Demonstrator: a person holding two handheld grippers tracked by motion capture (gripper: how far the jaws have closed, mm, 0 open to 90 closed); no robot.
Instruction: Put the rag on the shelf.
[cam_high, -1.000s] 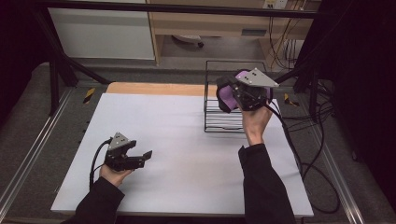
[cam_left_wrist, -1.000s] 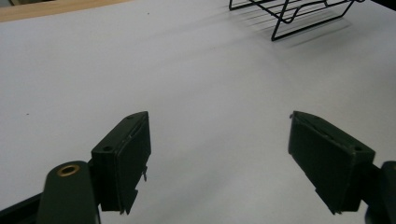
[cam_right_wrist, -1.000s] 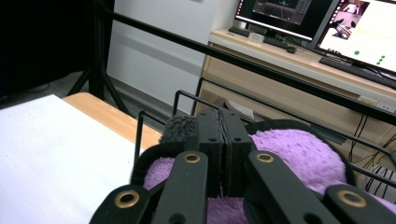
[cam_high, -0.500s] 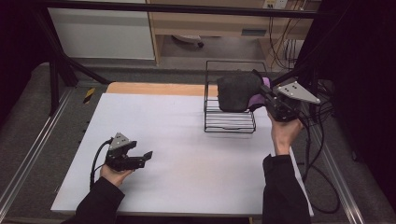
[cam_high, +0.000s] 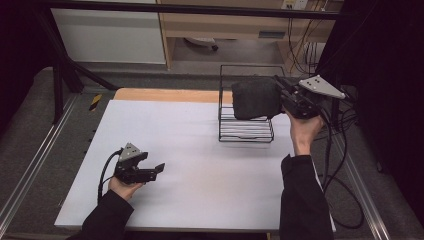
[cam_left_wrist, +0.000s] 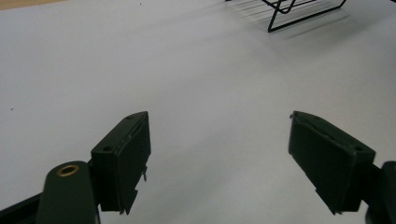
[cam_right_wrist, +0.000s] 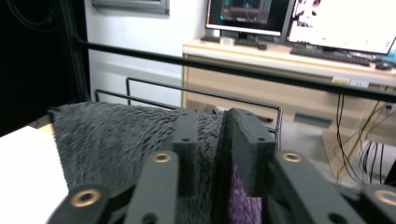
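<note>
White desk (cam_high: 200, 145) spreads under my two claws, with a black wire rack (cam_high: 246, 131) standing at its far right side. My right claw (cam_high: 280, 97) is clenched on a dark grey fuzzy cloth (cam_high: 256, 98), purple on its inner face, and holds it raised above the rack, clear of the wires. My left claw (cam_high: 158, 169) rests low at the near left of the desk, well apart from the rack, its jaws spread wide with nothing between them.
</note>
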